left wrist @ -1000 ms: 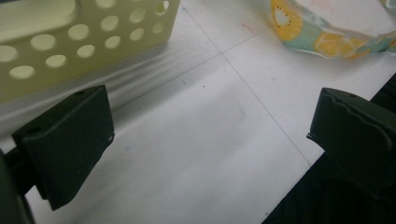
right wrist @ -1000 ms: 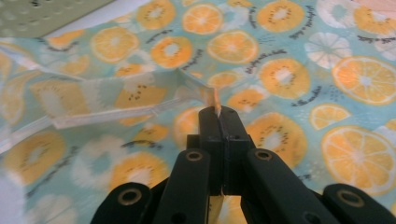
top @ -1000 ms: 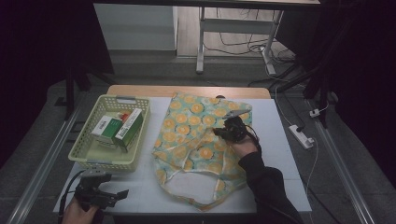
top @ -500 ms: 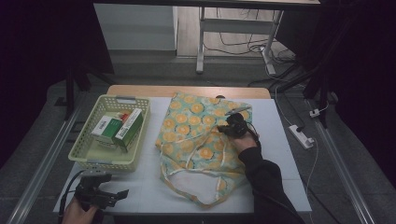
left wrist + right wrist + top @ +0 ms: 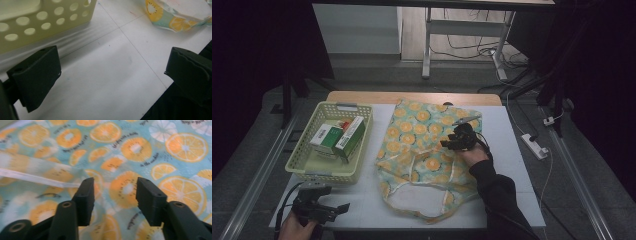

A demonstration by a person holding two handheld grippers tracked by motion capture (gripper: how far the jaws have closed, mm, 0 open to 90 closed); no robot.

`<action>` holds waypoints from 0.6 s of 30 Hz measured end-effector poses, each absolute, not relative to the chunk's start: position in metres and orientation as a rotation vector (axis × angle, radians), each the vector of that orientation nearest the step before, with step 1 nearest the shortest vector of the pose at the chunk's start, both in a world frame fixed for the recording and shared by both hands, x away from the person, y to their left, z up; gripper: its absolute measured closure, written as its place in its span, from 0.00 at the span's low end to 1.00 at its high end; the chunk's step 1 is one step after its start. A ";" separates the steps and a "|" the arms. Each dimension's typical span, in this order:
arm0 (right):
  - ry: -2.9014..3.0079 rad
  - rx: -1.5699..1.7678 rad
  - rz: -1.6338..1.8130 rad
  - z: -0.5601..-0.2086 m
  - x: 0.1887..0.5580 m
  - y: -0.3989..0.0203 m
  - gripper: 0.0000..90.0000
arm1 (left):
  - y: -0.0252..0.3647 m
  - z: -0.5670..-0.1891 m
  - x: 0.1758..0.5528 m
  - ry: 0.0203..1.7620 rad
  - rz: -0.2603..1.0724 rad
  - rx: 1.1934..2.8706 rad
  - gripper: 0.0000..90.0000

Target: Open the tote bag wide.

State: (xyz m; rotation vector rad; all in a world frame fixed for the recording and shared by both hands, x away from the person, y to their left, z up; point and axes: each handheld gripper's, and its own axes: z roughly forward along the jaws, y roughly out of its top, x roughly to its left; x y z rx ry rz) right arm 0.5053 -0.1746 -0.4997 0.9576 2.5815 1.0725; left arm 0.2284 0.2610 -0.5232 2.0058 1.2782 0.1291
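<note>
Fruit-print bag lies flat on white table, dark room around.

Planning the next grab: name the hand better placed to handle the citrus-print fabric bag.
Right. Its tongs hover over the citrus-print fabric bag, jaws just opened, nothing between them; the left tongs sit at the near table edge.

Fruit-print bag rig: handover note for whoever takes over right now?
Right hand-held gripper: over the orange-slice-print fabric tote bag, jaws just opened, apart, nothing between them.
Left hand-held gripper: open, idle at the near left edge of the white table.
The bag lies flat mid-table, its open mouth toward the person.
Pale yellow perforated plastic basket sits left of the bag with green-and-white cartons inside.
Done: bag released. Left: probably loading the cartons into the bag.
</note>
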 end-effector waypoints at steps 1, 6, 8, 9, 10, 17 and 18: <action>2.585 0.956 1.080 -0.497 0.503 -0.174 0.51 | 0.261 -0.523 0.228 1.278 0.128 2.006 0.00; 2.588 0.920 1.125 -0.484 0.490 -0.170 0.40 | 0.261 -0.523 0.228 1.280 0.129 2.003 0.00; 2.606 0.899 1.143 -0.479 0.484 -0.169 0.36 | 0.261 -0.523 0.228 1.281 0.128 2.004 0.00; 2.608 0.891 1.149 -0.477 0.479 -0.168 0.33 | 0.261 -0.523 0.228 1.282 0.129 2.003 0.00; 2.611 0.878 1.162 -0.475 0.476 -0.167 0.30 | 0.261 -0.523 0.228 1.282 0.128 2.003 0.00; 2.725 0.800 1.199 -0.470 0.447 -0.157 0.12 | 0.261 -0.523 0.229 1.284 0.127 2.005 0.00; 2.737 0.783 1.196 -0.470 0.443 -0.156 0.11 | 0.261 -0.523 0.229 1.285 0.127 2.005 0.00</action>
